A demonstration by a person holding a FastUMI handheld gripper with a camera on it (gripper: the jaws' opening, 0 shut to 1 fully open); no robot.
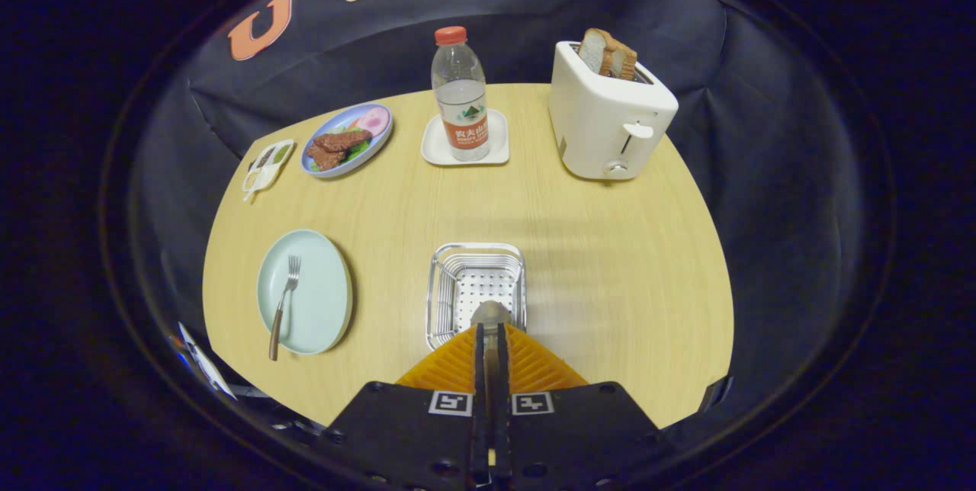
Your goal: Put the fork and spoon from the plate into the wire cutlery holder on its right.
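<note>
My gripper (490,329) is shut on the spoon (490,314), whose metal bowl sticks out just ahead of the fingertips, over the near part of the wire cutlery holder (441,277). I cannot tell whether the spoon touches the holder's perforated floor. To the left of the holder lies the pale green plate (320,300). A fork (283,306) with a brown handle rests on it, tines pointing away, the handle end hanging over the plate's near rim.
Beyond the holder, a water bottle (460,94) stands on a white square coaster (438,148). A white toaster (606,121) with bread slices sits far right. A blue plate of food (347,140) and a small sauce tray (267,165) sit far left on the wooden table (610,262).
</note>
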